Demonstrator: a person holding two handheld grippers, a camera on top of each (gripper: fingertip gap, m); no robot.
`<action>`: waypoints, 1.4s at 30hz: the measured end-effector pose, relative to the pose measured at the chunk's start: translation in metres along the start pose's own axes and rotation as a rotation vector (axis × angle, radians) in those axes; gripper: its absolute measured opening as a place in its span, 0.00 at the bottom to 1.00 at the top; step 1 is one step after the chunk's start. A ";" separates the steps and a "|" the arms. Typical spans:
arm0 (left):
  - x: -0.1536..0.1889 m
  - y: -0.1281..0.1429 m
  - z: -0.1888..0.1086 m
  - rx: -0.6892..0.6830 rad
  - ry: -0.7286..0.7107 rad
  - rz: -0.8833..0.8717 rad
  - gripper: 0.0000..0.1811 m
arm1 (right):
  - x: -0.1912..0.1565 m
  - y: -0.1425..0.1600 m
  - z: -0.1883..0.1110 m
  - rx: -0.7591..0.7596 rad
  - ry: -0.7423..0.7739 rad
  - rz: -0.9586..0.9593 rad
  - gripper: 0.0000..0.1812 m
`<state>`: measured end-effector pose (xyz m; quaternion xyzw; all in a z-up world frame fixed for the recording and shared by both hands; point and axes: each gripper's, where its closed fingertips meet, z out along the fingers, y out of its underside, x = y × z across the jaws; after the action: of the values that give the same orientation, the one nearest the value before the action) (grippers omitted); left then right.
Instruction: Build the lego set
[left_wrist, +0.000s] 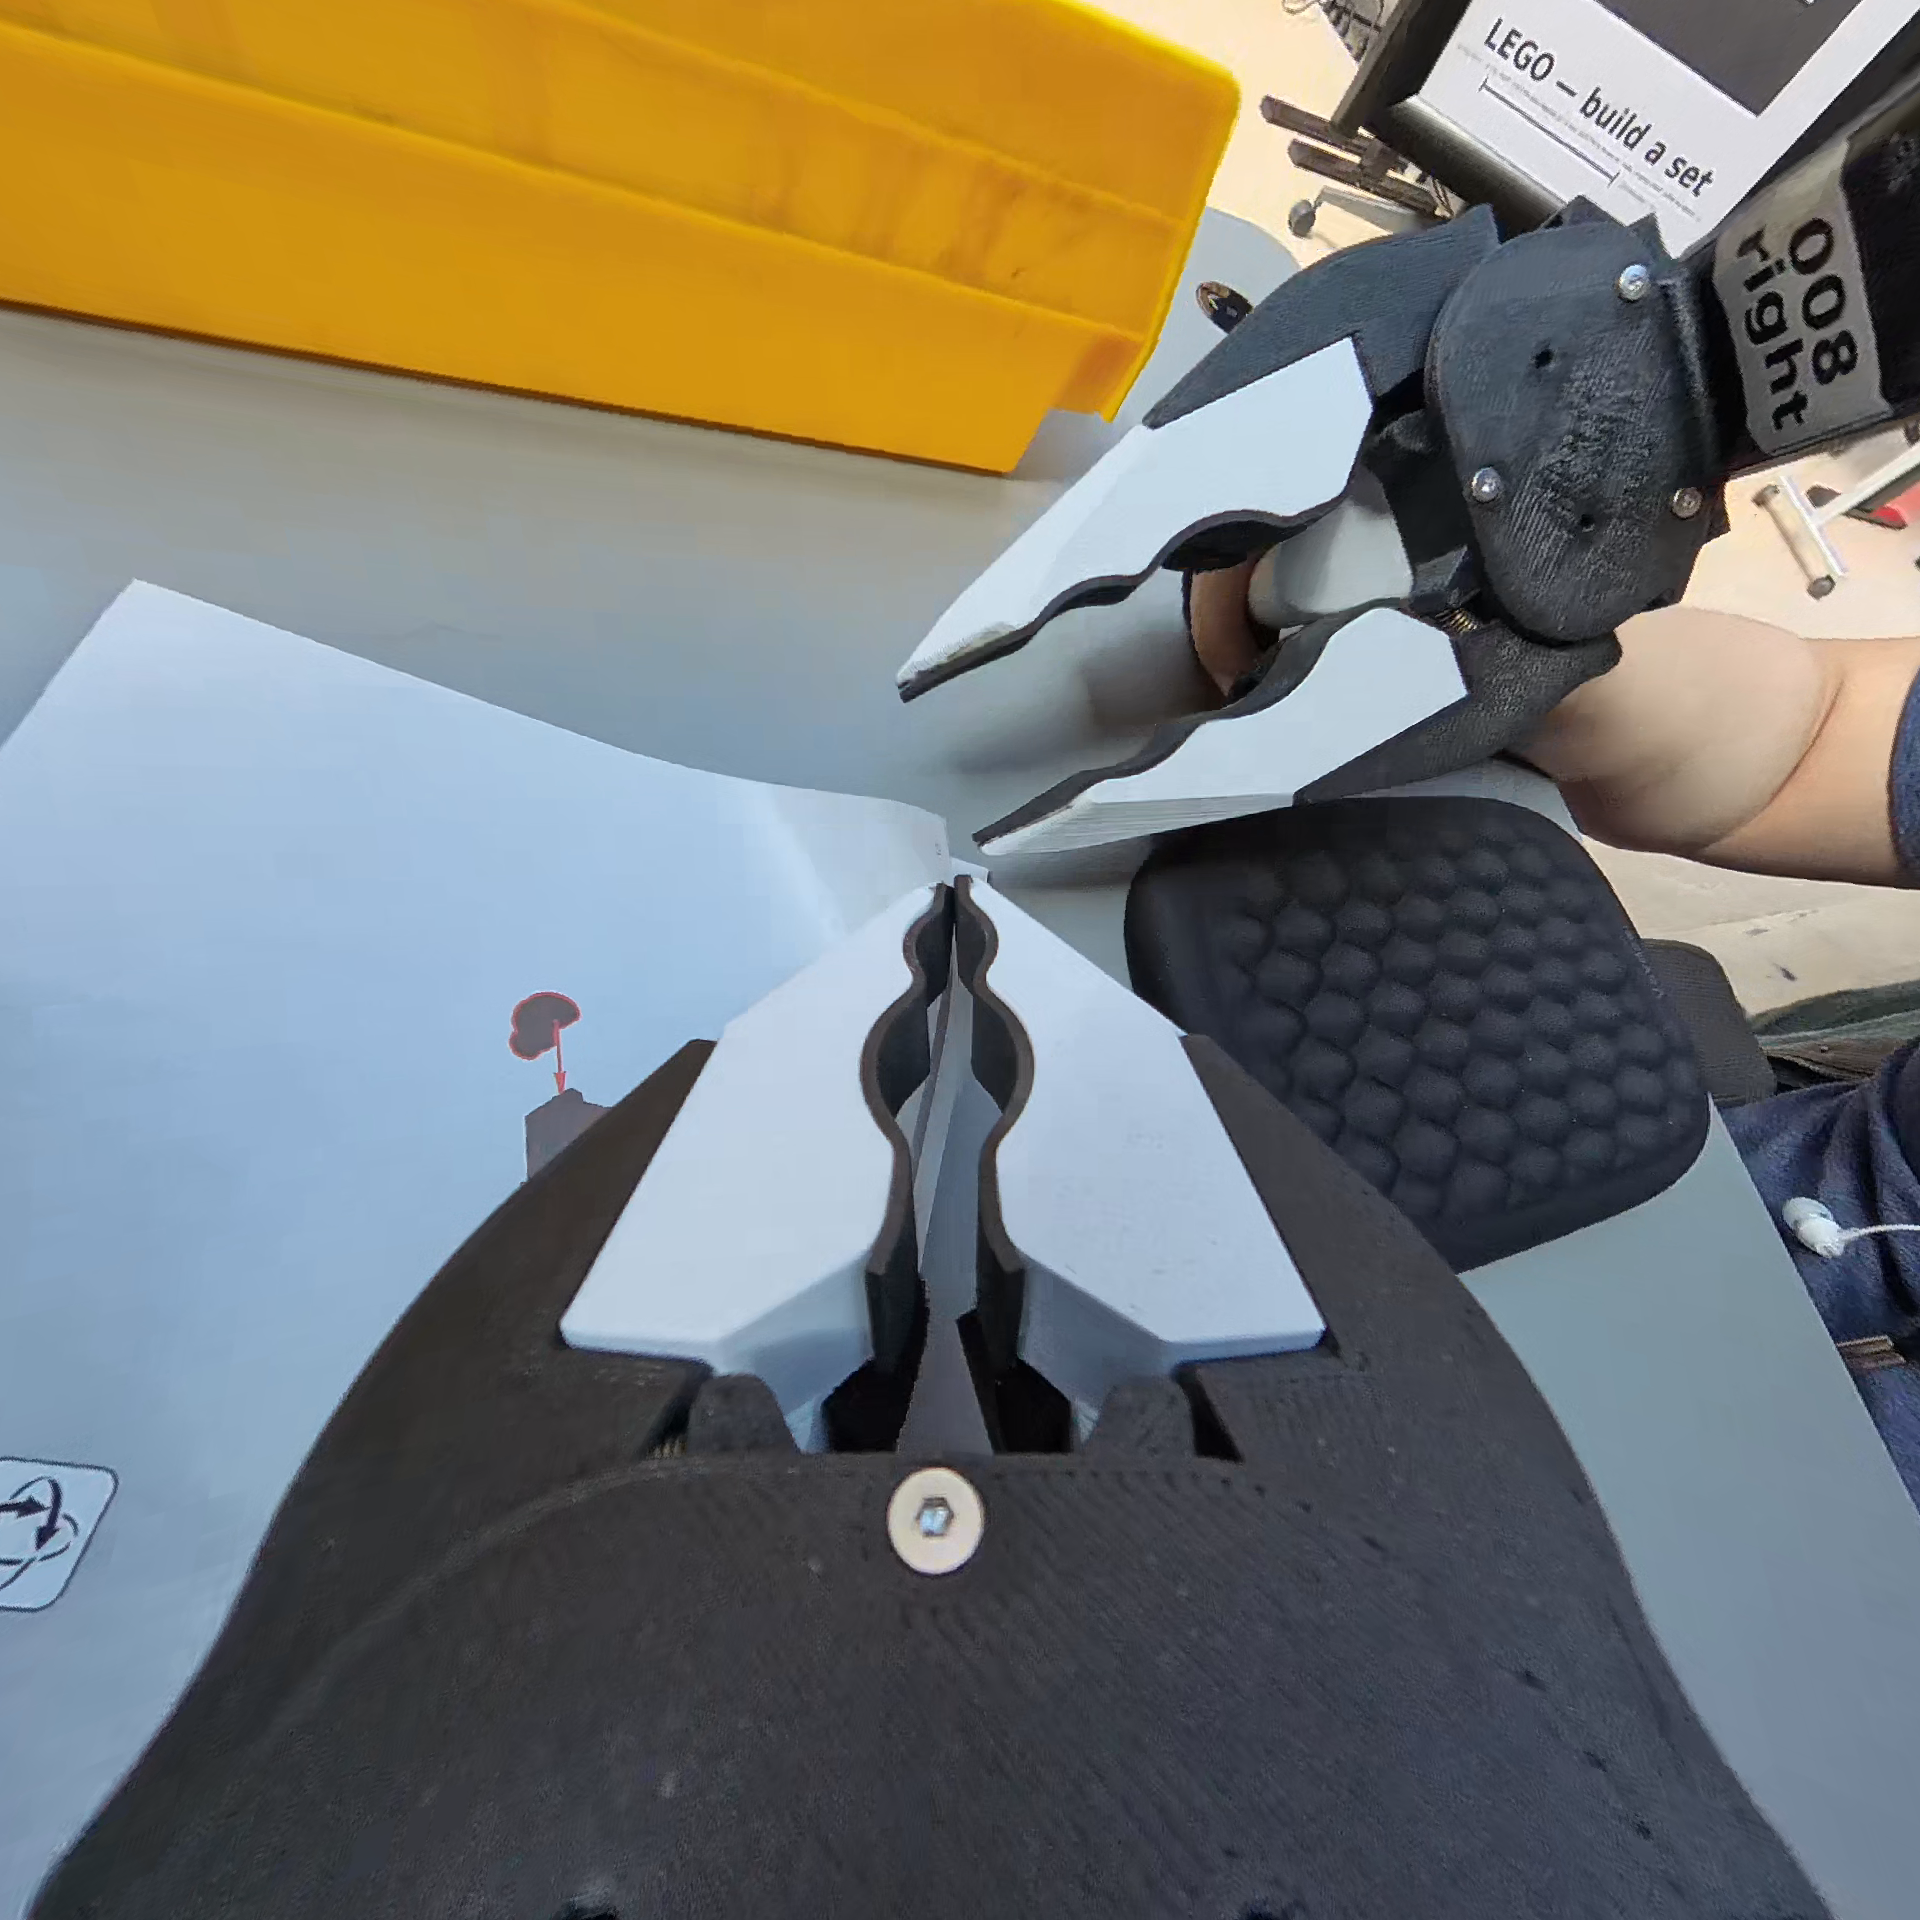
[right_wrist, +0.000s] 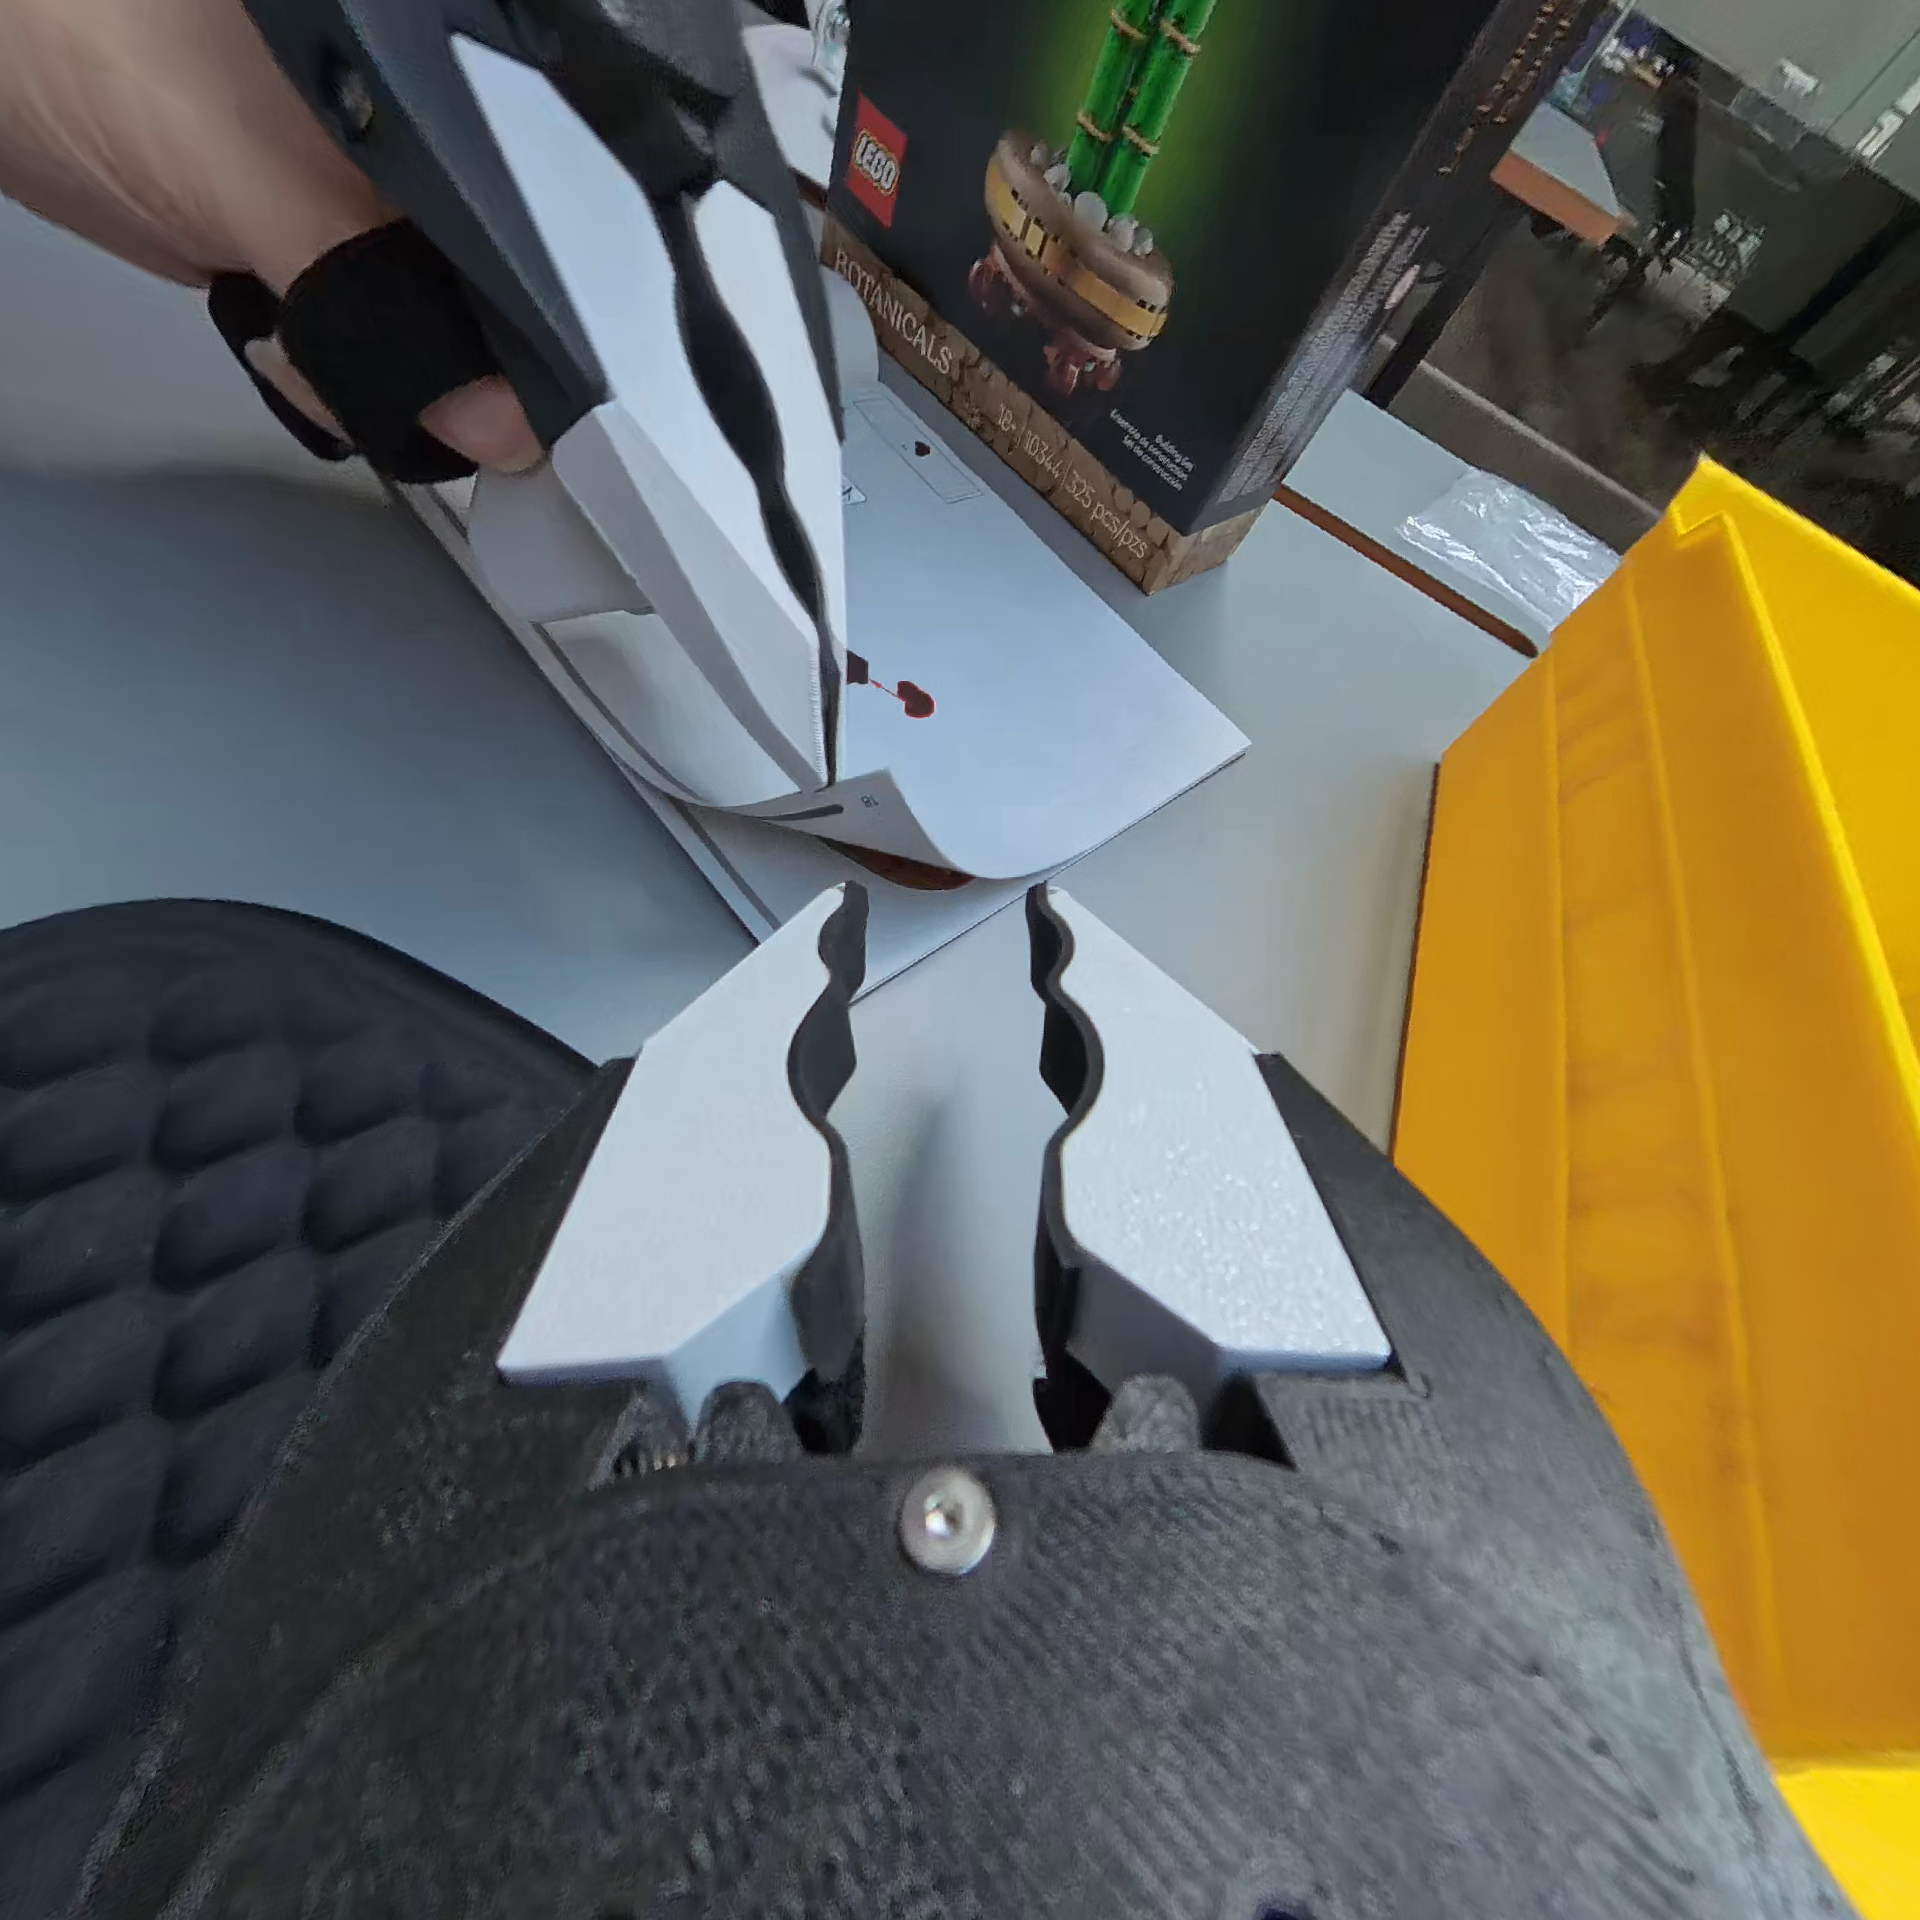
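One page: left wrist view, left gripper (left_wrist: 954, 896) clenched on page (left_wrist: 364, 852) corner of instruction booklet, on table (left_wrist: 540, 520).
Right gripper (left_wrist: 940, 758): released, empty.
Right wrist view: page (right_wrist: 1039, 686) curls up, thin, floppy, tears easily; pinch corner edge only.
Set box (right_wrist: 1091, 260): upright behind booklet.

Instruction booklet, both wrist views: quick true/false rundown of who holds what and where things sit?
1. The left tongs are shut on a page of the instruction booklet. True.
2. The right tongs are shut on the same page. False: they are open and hold nothing.
3. The held page lies flat. False: its corner is lifted and curled above the page beneath.
4. The LEGO set box stands upright behind the booklet. True.
5. The yellow bin sits on the booklet. False: it stands beside it on the table.
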<state>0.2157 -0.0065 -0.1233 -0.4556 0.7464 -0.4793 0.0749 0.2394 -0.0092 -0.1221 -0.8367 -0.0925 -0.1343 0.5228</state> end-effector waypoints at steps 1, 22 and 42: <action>0.001 -0.002 -0.005 0.028 -0.023 0.008 0.00 | 0.002 -0.003 -0.002 0.020 -0.017 0.080 0.17; 0.009 0.002 -0.055 0.146 -0.549 0.419 0.00 | -0.019 -0.064 0.026 -0.022 -0.639 1.264 0.27; -0.020 0.039 -0.019 -0.106 -0.246 0.067 0.22 | -0.014 -0.010 0.030 -0.336 -0.432 1.202 0.12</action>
<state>0.1930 0.0261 -0.1502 -0.4891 0.7706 -0.3770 0.1578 0.2273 0.0220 -0.1309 -0.8211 0.3099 0.3391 0.3386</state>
